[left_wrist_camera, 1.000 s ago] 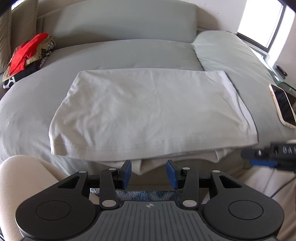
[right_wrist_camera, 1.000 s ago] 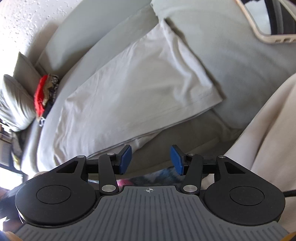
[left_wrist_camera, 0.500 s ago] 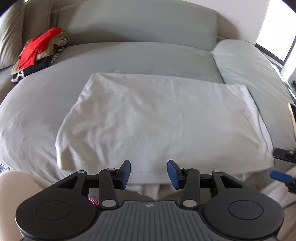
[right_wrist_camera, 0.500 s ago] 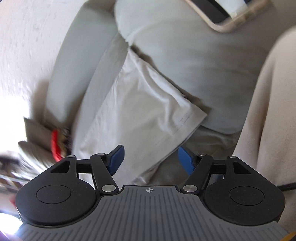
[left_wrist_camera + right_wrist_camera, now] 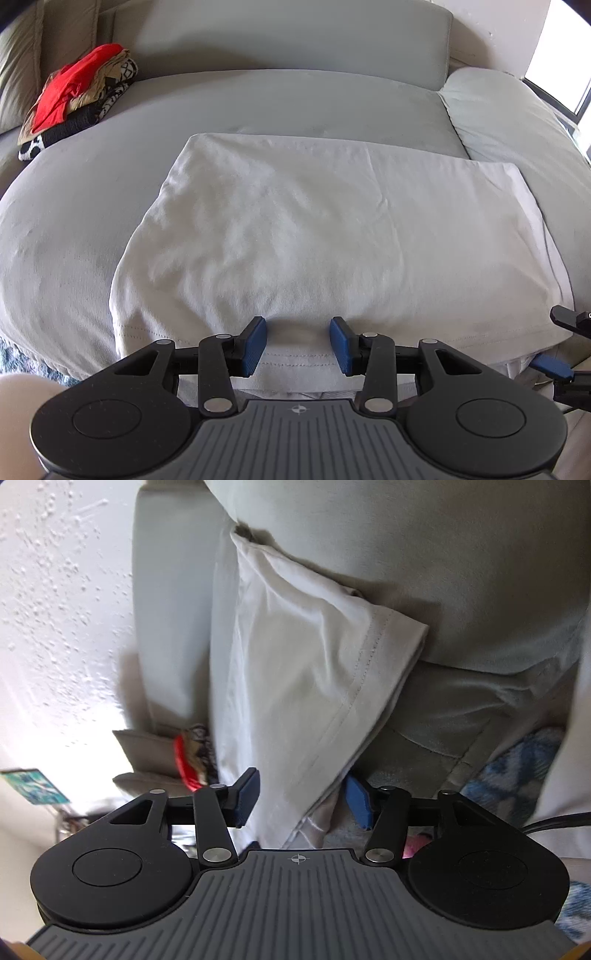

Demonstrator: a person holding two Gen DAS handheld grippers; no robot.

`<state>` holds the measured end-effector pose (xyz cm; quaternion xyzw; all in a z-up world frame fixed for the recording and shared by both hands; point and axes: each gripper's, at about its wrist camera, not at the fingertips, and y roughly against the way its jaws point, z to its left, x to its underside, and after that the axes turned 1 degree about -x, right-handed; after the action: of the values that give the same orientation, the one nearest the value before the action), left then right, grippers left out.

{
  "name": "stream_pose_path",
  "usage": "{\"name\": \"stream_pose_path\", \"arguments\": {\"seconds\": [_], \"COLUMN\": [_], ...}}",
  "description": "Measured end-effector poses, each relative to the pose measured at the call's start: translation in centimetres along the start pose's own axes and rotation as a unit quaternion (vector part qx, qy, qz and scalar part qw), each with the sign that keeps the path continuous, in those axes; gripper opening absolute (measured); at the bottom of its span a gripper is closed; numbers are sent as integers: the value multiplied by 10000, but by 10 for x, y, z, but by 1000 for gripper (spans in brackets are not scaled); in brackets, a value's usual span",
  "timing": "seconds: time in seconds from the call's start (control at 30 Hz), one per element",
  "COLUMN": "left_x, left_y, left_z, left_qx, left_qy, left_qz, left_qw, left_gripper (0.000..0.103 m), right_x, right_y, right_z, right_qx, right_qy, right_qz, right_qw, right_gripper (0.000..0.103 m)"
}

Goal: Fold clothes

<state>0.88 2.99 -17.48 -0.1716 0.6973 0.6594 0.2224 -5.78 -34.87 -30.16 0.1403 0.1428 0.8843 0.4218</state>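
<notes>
Shirt (image 5: 332, 236) lies flat on the sofa (image 5: 74, 206); left gripper (image 5: 298, 345) level, right gripper (image 5: 301, 799) rolled sideways, both spread wide over its hem.

The left wrist camera sits low at the sofa's (image 5: 55, 221) front edge, level, facing 12 o'clock across the shirt (image 5: 332, 229) toward the backrest, with the right gripper (image 5: 557, 343) at its 3 o'clock. The right wrist camera is rolled sideways, close against the shirt's (image 5: 295, 657) hemmed corner. Both share the shirt and the clothes pile (image 5: 77, 96).
</notes>
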Motion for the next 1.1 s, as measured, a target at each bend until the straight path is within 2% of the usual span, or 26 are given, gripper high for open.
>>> {"name": "stream_pose_path", "arguments": {"seconds": [0.13, 0.23, 0.3, 0.37, 0.47, 0.57, 0.67, 0.8, 0.87, 0.93, 0.97, 1.0, 1.1], "left_x": [-1, -1, -1, -2, -2, -2, -2, -2, -2, -2, -2, -2, -2], "left_y": [-2, -2, -2, -2, -1, -1, -1, -1, -2, -2, -3, -3, -2], "left_z": [-2, -2, -1, -1, -1, -1, -1, -1, -2, -4, -4, -4, -3], "left_qx": [-49, -60, -51, -49, -49, -36, -37, -13, -29, -57, -57, -56, -36], "left_qy": [-40, -44, -31, -25, -54, -67, -92, -117, -117, -149, -150, -150, -142], "left_qz": [14, 19, 22, 23, 11, 3, 12, 8, 12, 13, 13, 12, 4], "left_qw": [10000, 10000, 10000, 10000, 10000, 10000, 9999, 9999, 9999, 9999, 9999, 9999, 9999], "left_gripper": [39, 39, 39, 39, 40, 40, 40, 40, 40, 40, 40, 40, 40], "right_x": [-2, -7, -11, -14, -16, -17, -18, -19, -22, -26, -26, -25, -14], "right_y": [8, 12, 8, -2, -6, -9, -12, -23, -31, -40, -44, -46, -50], "right_z": [-4, 2, 4, 3, 5, 7, 8, 17, 23, 29, 33, 38, 63], "right_qx": [-266, -155, -124, -396, -331, -199, -66, -133, -87, -42, 106, 247, 687], "right_qy": [-165, -30, -44, -176, -189, -175, -161, -117, -144, -171, -115, -13, 605], "right_qz": [-550, -1117, -1242, -1144, -1171, -1228, -1284, -1328, -1368, -1409, -1405, -1407, -1505], "right_qw": [9980, 9936, 9922, 9925, 9924, 9921, 9916, 9910, 9905, 9899, 9900, 9897, 9844], "right_gripper": [47, 47, 46, 47, 45, 19, 23, 43, 43, 35, 14, 4, 3]}}
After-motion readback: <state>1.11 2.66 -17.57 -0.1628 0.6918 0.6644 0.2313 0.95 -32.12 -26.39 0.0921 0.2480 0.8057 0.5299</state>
